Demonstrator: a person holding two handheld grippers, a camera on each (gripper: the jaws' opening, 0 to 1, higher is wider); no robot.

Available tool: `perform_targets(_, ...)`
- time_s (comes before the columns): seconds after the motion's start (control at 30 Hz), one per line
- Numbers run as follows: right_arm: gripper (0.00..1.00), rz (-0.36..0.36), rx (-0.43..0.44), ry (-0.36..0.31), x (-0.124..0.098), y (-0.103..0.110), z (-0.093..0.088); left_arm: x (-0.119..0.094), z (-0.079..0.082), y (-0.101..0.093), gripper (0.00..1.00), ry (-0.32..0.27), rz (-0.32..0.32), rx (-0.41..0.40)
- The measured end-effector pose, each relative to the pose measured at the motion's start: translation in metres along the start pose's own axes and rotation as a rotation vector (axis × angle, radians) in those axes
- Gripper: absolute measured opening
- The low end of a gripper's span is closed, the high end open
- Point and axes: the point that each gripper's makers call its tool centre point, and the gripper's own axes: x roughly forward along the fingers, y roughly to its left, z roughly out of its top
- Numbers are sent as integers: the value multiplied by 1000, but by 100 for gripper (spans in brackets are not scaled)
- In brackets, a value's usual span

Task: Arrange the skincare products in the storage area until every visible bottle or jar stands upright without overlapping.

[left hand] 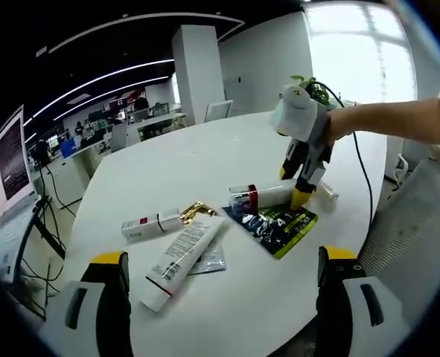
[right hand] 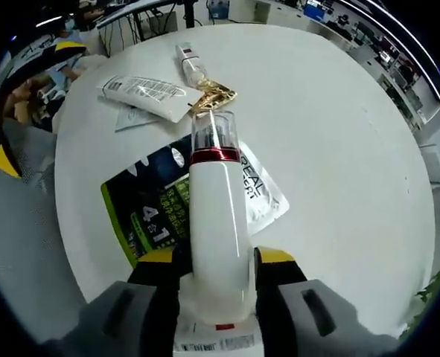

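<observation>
Right tool [right hand: 214,279] clamps the stiff, smooth white bottle [right hand: 218,223] mid-body; likely slippery. Left tool [left hand: 220,297] stands apart, empty.

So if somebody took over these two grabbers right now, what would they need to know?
Right gripper: shut on the white bottle with a red band, lying over the dark green sachet.
Left gripper: open, holding nothing, above the table.
The large white tube and the small white tube lie flat by the gold wrapper.
Done: nothing stands upright yet.
Left: stand the bottle up, then the tubes, apart.
</observation>
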Motion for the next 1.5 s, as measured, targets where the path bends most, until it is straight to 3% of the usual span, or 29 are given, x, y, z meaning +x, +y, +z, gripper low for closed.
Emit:
perform_targets(0.4, 37, 49, 31, 33, 4, -2, -1, 0, -1, -1, 99, 5, -2, 1)
perform_targets(0.83, 30, 28, 33, 77, 4, 0, -3, 0, -2, 1, 99, 14, 6, 5)
perform_targets(1.37, 27, 7, 30, 34, 4, -1, -3, -2, -8, 0, 99, 48, 9, 48)
perform_targets(1.5, 27, 27, 71, 26, 3, 1, -4, -4, -5, -2, 99, 44, 1, 39)
